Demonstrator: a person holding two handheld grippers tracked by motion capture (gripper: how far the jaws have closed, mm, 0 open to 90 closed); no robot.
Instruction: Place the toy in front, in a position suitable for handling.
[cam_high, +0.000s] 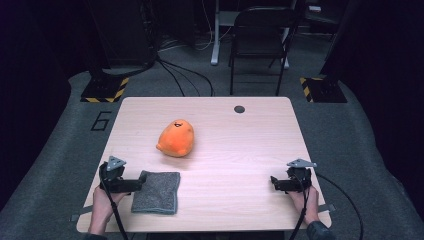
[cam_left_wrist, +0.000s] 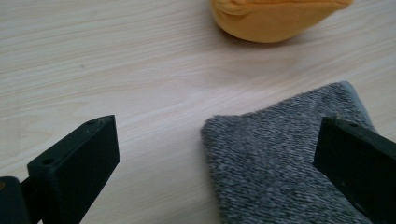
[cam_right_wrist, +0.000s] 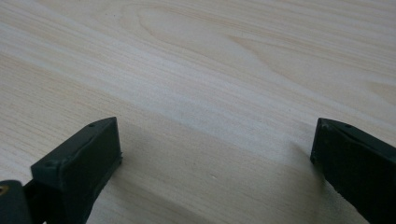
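At the lower left of the frame, the left hand-held gripper (cam_high: 141, 183) sat with jaws spread at the edge of a folded grey cloth (cam_high: 157, 192) on the desk (cam_high: 240, 150). An orange plush toy (cam_high: 176, 138) lay near centre. The right hand-held gripper (cam_high: 273, 182), lower right, was also spread, pinching nothing.

orange plush (cam_high: 176, 138) mid-table | folding chair (cam_high: 260, 35) beyond table | floor cables (cam_high: 185, 75)

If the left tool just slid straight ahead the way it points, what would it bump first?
Probably the grey cloth: the left tool stands open at its near edge. The orange plush toy lies beyond.
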